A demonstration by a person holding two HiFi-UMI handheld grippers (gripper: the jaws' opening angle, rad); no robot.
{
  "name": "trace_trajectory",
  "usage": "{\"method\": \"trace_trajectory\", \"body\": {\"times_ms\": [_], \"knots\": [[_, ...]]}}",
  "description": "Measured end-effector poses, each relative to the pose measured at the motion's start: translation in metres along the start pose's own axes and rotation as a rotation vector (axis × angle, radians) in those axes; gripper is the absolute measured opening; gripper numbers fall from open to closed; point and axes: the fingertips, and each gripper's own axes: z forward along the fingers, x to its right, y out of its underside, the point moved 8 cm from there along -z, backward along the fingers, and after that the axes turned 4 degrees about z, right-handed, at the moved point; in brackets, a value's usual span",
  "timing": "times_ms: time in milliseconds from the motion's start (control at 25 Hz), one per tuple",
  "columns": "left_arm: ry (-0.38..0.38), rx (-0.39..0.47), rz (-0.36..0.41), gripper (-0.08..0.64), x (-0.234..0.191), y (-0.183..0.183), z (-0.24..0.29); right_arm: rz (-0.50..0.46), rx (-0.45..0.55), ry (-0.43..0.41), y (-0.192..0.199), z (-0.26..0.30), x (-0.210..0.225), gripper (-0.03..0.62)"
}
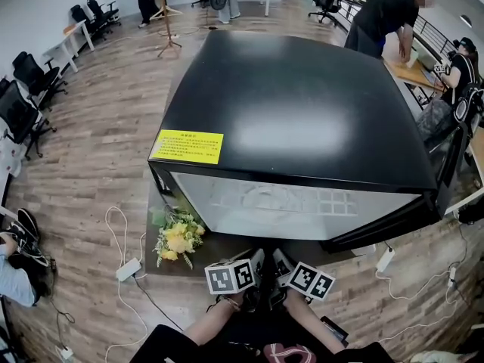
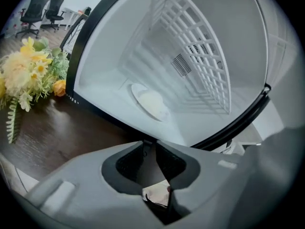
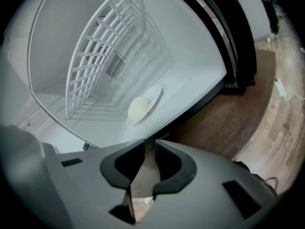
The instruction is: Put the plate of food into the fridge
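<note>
The black fridge (image 1: pixel 295 104) stands open towards me, its white inside (image 2: pixel 119 51) lit. A white plate (image 2: pixel 150 101) with a pale round lump of food (image 3: pixel 137 109) rests on the fridge floor, in front of a white wire rack (image 3: pixel 105 56). Both grippers are outside the fridge, close to my body and side by side. My left gripper (image 1: pixel 257 262) points at the opening; its jaws (image 2: pixel 148 144) stand a narrow gap apart with nothing between them. My right gripper (image 1: pixel 281 262) is the same, with a slim empty gap (image 3: pixel 150 144). Neither touches the plate.
The fridge door (image 1: pixel 393 221) hangs open at the right. A bunch of yellow flowers (image 1: pixel 178 237) lies on the dark mat left of the opening. Cables and a power strip (image 1: pixel 128 268) run over the wood floor. People (image 1: pixel 386 13) work at desks behind the fridge.
</note>
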Motion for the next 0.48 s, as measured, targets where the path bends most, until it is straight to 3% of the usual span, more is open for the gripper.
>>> {"method": "trace_trajectory", "body": {"times_ms": [240,480], "knots": [[0.023,0.032,0.194,0.044,0.007,0.007,-0.013,-0.166,0.044,0.020,0.015,-0.013,-0.010,0.011],[0.053,0.070,0.242,0.020,0.010,0.012,-0.023,-0.317,0.059,-0.006,0.023,-0.018,-0.025,0.009]]}}
